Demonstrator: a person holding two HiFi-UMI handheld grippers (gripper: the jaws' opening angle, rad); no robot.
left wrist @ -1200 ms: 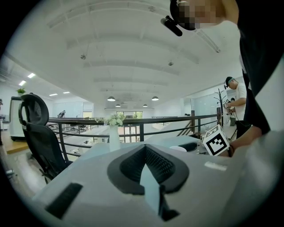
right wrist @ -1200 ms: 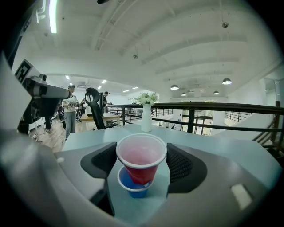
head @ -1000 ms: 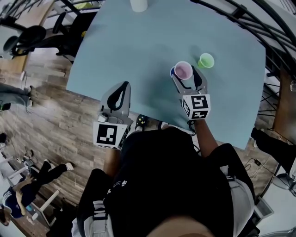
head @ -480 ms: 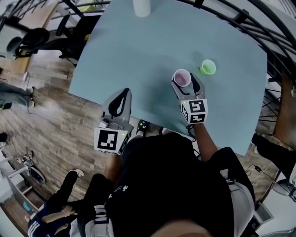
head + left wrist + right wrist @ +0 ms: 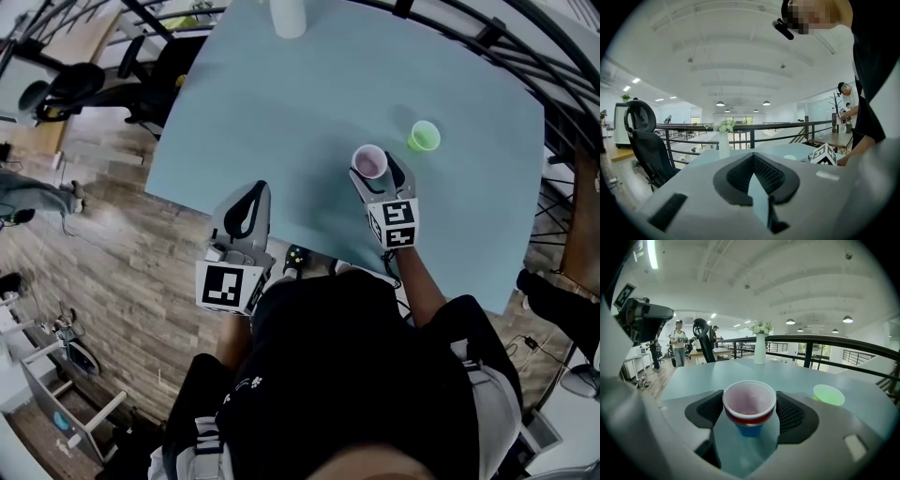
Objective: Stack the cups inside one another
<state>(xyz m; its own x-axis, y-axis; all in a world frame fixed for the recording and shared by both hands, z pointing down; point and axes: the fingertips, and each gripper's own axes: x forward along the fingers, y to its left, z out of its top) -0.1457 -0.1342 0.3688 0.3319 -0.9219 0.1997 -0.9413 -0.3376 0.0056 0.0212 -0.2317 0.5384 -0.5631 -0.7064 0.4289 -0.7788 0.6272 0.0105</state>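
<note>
Pale blue table [image 5: 281, 103] carried the work. Right gripper [image 5: 375, 176] was clamped on the nested cup stack [image 5: 749, 404], apparently 3 cups, kept upright, probably for joining with the green cup [image 5: 424, 136] standing near. Left gripper [image 5: 753, 159] was closed and empty, held at the table's near edge.

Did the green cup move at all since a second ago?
No. The green cup keeps its place on the blue table, as far from the white vase at the far edge as before.
</note>
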